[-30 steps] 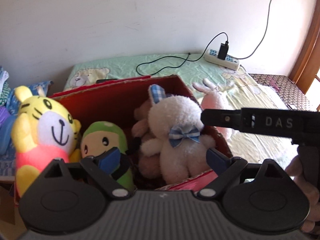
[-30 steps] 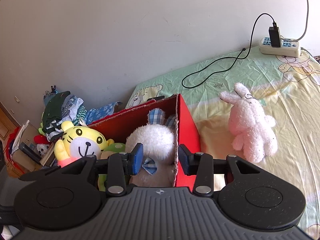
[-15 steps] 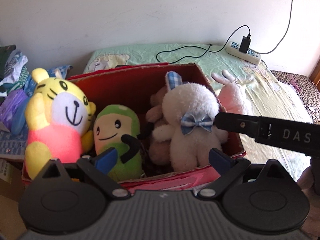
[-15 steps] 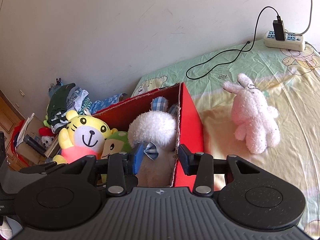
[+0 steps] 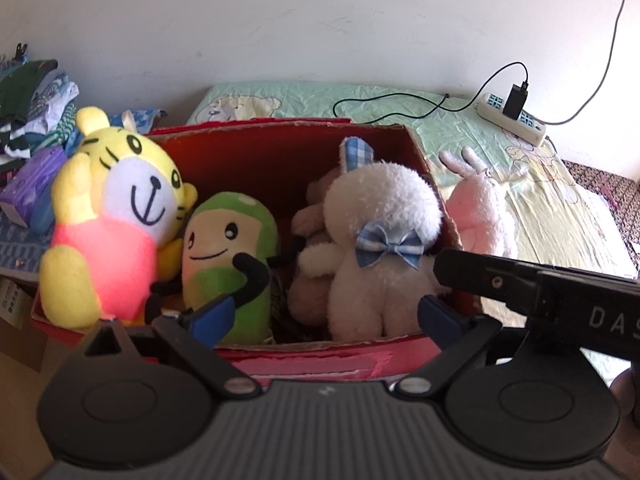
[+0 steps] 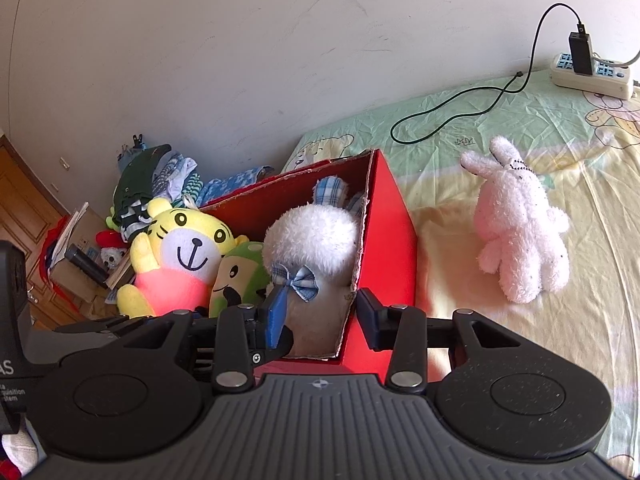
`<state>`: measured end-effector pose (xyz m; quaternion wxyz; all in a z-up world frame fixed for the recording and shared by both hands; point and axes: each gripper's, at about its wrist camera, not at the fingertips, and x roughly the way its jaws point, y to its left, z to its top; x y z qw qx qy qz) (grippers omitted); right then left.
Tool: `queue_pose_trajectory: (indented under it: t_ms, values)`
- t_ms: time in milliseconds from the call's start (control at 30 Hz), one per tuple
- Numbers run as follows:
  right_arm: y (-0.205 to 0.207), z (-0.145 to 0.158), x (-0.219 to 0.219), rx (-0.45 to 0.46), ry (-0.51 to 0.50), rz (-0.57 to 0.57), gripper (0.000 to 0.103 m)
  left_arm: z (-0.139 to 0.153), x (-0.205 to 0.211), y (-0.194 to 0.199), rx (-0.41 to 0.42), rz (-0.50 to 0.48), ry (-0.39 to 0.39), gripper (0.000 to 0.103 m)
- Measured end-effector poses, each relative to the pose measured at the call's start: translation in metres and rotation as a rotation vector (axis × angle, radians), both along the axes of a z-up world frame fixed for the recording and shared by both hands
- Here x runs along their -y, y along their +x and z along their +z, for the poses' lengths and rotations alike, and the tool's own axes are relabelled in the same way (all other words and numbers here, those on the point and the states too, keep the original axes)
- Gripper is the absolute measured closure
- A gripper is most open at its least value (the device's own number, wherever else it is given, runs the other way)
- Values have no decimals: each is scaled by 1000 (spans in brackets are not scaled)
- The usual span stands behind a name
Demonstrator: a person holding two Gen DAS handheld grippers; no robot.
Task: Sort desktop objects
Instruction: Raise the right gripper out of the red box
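Left gripper [image 5: 324, 316] jaws wide, empty, above near rim of red box [image 5: 280, 152]. Right gripper [image 6: 320, 316] narrow, astride box's right wall, pads not visibly pressing. White bow-tie plush [image 5: 380, 248], green plush [image 5: 228, 248], yellow tiger [image 5: 116, 216] inside. Pink rabbit [image 6: 520, 224] on bedsheet [image 6: 500, 112], right of box.

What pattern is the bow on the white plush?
Blue-and-white check on the bow; clearest in the left wrist view.

Four plush toys [image 5: 380, 240] stand upright in the red box [image 5: 280, 152]; pink rabbit [image 6: 520, 224] lies outside.

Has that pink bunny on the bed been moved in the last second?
No. The pink bunny lies in the same spot between the red box and power strip; only the camera shifted.
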<state>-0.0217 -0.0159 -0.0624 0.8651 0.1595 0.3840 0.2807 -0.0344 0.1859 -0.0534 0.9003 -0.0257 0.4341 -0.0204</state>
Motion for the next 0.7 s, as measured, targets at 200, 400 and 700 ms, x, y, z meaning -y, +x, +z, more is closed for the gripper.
queue_pose_trajectory:
  t_ms: [200, 400, 700]
  values:
    - [1, 0, 4, 2, 7, 7, 60, -3, 2, -2, 12, 29, -8, 2]
    - [-2, 1, 6, 18, 3, -2, 61, -4, 3, -1, 13, 31, -5, 1]
    - [-8, 2, 6, 59, 10, -18, 61, -3, 3, 0, 0, 22, -6, 1]
